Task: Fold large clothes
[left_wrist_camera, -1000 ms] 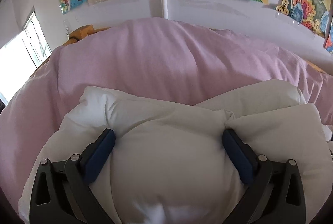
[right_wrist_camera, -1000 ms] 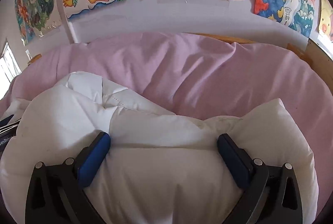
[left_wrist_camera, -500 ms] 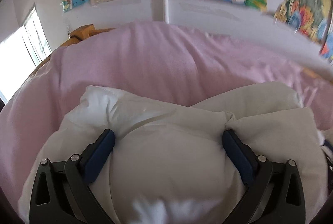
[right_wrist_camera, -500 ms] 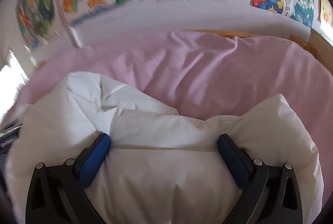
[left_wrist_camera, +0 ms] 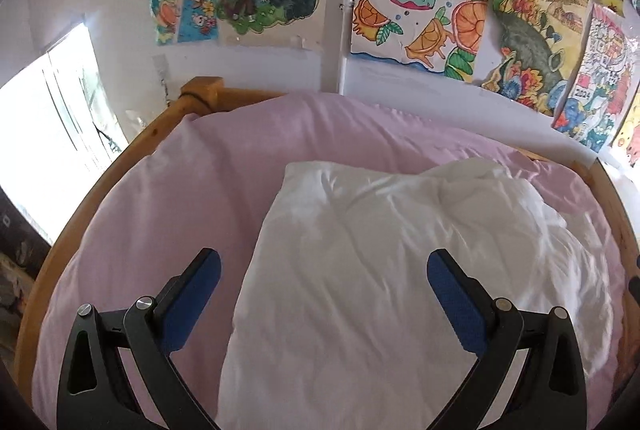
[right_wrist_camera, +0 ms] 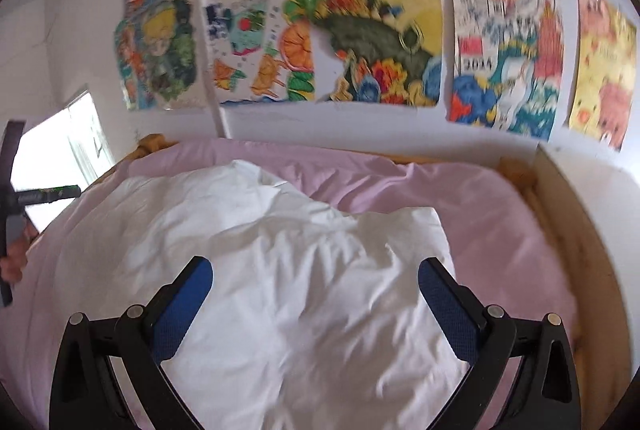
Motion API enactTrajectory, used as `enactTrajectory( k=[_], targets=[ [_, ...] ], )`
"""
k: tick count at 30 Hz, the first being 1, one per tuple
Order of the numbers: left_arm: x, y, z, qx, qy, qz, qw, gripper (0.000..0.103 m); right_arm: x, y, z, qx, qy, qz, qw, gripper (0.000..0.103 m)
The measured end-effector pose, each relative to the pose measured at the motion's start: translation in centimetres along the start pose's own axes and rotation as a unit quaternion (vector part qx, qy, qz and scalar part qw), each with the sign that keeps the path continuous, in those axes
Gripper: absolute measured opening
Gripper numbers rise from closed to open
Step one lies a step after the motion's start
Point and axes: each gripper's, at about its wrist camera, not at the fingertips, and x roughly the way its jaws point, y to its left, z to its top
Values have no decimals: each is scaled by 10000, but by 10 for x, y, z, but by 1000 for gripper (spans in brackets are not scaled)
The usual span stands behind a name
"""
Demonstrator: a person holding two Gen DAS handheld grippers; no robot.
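A puffy white garment (left_wrist_camera: 392, 262) lies bunched in a folded heap on the pink bed sheet (left_wrist_camera: 168, 198). It also shows in the right wrist view (right_wrist_camera: 288, 270). My left gripper (left_wrist_camera: 324, 270) is open and empty, raised above the heap's left side. My right gripper (right_wrist_camera: 316, 280) is open and empty, raised above the heap's near middle. Neither gripper touches the cloth.
A wooden bed frame (left_wrist_camera: 120, 166) rims the mattress, and its right side shows in the right wrist view (right_wrist_camera: 576, 250). A white wall with colourful posters (left_wrist_camera: 420, 6) stands behind. A bright window (left_wrist_camera: 44, 134) is at left. The other hand-held gripper (right_wrist_camera: 16, 206) shows at the left edge.
Both grippers have pulled up and back off the white garment. It no longer bulges between the fingers. Both views now show more bed and wall.
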Motion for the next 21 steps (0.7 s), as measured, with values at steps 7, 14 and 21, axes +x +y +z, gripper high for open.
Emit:
enactTrajectory(
  k=[7,14,21],
  targets=[
    [-88,-26,-28,60,-238,-306,9992,102,-88,52,-6,-388,-514,35,9979,103],
    [-155,-54,-47,149,-661,-466,9966,102,-148,89,-1,-315,-970,257,9945,103],
    [-167,-52,-58,402,-734,-169,9963,102,-154,81,-11,-47,-737,220,9970,103]
  ],
)
